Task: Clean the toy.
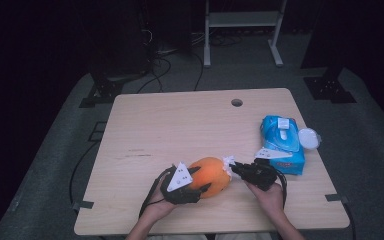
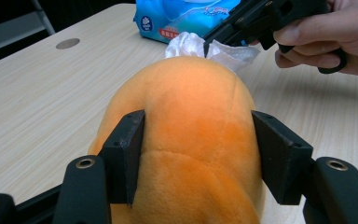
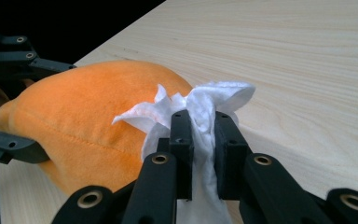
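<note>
An orange plush toy (image 1: 211, 175) lies on the table near its front edge. My left gripper (image 1: 192, 186) is shut on it, its two pads (image 2: 127, 154) pressed into the plush's (image 2: 191, 135) sides. From the right comes my right gripper (image 1: 236, 169), shut on a crumpled white wet wipe (image 3: 200, 112). The wipe (image 1: 228, 160) rests against the far end of the plush (image 3: 84, 116). In the left gripper view the wipe (image 2: 191, 45) sits just beyond the plush, under the right gripper's tip.
A blue pack of wet wipes (image 1: 281, 144) lies at the right of the wooden table (image 1: 180, 125), with a round white lid (image 1: 309, 138) beside it. A cable hole (image 1: 237, 102) sits near the far edge. Dark stands and cables are on the floor behind.
</note>
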A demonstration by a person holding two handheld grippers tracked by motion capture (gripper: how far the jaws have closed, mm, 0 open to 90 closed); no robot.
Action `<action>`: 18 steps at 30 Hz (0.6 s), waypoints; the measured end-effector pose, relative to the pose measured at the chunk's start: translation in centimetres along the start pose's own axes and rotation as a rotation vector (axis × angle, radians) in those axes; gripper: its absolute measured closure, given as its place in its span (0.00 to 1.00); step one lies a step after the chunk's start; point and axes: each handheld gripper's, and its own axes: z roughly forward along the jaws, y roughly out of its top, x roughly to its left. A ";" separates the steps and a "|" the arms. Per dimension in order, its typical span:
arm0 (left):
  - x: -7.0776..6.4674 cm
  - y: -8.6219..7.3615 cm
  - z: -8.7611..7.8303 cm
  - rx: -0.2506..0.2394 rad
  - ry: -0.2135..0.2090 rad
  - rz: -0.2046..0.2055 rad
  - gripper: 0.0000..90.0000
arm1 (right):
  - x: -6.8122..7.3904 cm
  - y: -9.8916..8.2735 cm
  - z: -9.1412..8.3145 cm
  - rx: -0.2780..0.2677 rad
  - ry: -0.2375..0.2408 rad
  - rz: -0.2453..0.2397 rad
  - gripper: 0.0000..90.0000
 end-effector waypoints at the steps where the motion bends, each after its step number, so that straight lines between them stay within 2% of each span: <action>1: 0.0 0.0 0.0 -0.001 -0.001 -0.004 0.43 | 0.0 0.0 0.0 -0.004 0.001 0.002 0.88; 3: 0.1 0.0 -0.1 0.005 -0.002 -0.005 0.43 | 0.6 0.3 -0.2 -0.028 0.018 -0.003 0.88; 6: 0.2 -0.1 -0.1 0.000 -0.004 -0.008 0.43 | 2.0 1.2 -0.6 -0.061 0.060 -0.052 0.88; 8: 0.2 0.1 -0.2 0.002 -0.003 -0.015 0.42 | 2.6 1.4 -0.6 -0.047 0.043 -0.094 0.88; 9: 0.4 0.1 -0.2 0.001 0.001 -0.027 0.38 | 2.4 1.2 -0.4 -0.038 0.038 -0.088 0.88; 11: 0.8 0.4 -0.4 -0.015 0.013 -0.092 0.28 | 1.7 0.6 -0.1 -0.027 0.038 -0.045 0.88; 13: 1.4 0.5 -0.4 0.012 0.048 -0.165 0.18 | 1.2 0.1 -0.1 -0.028 0.045 -0.010 0.88; 15: 1.7 0.2 -0.3 0.024 0.034 -0.206 0.20 | 1.6 0.2 -0.2 -0.023 0.041 -0.028 0.88; 18: 1.6 0.0 -0.3 0.023 0.019 -0.175 0.30 | 3.0 0.8 -0.4 -0.036 0.047 -0.085 0.88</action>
